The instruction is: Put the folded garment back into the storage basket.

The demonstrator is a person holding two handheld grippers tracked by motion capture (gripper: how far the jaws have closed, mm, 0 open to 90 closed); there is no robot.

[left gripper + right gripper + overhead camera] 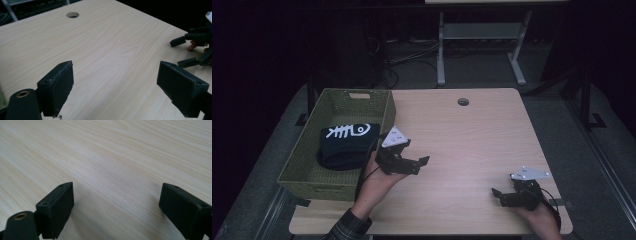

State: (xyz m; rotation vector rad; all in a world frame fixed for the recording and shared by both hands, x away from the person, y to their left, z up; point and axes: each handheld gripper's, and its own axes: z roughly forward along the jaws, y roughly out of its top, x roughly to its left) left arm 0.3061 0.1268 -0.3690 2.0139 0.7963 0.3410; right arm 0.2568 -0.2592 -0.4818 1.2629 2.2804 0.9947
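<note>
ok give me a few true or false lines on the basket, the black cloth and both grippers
1. The black cloth with a white fishbone print lies inside the green woven basket. True.
2. The left gripper holds that cloth. False: its jaws are open and empty above the light wooden table.
3. The right gripper is open. True.
4. The basket sits at the table's right edge. False: it is at the left edge.
</note>
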